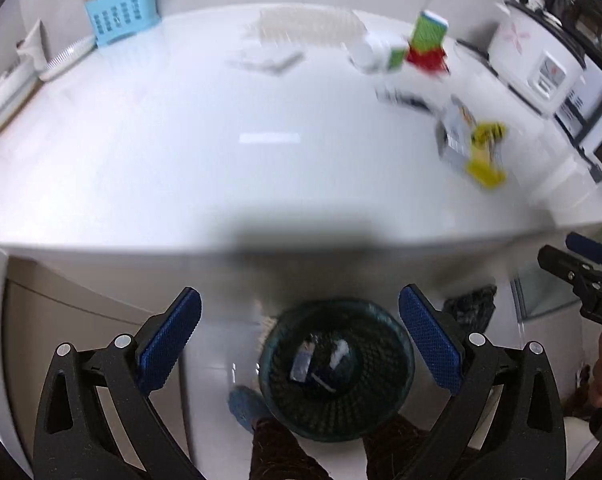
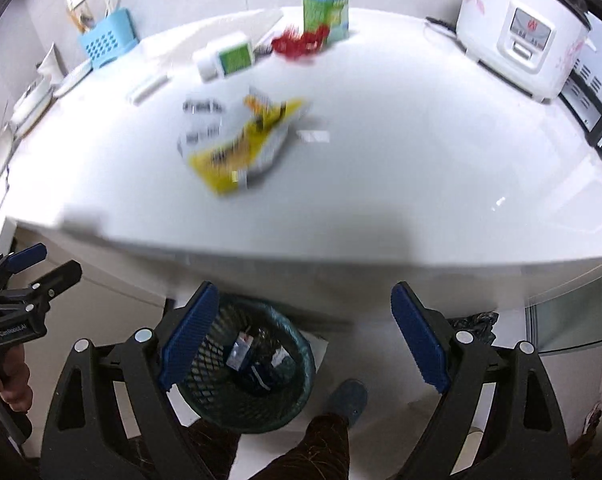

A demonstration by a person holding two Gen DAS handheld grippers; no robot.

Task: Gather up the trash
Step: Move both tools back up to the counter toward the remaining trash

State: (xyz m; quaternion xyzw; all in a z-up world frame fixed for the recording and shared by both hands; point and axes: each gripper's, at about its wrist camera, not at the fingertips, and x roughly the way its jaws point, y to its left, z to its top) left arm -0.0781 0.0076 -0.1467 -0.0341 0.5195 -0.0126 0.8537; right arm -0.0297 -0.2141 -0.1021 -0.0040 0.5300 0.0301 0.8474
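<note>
Your left gripper (image 1: 300, 334) hangs with jaws spread wide and nothing between them, directly over the mesh bin (image 1: 336, 368) on the floor; wrappers lie inside it. Your right gripper (image 2: 303, 338) is likewise agape and empty, the bin below its left finger (image 2: 189, 332). Both sit just short of the counter edge (image 2: 301, 256). Ahead on the white top, a blurred yellow wrapper (image 2: 241, 148), red wrapper (image 2: 299, 44), and green carton (image 2: 326, 14) lie well apart from the rice cooker (image 2: 521, 28).
</note>
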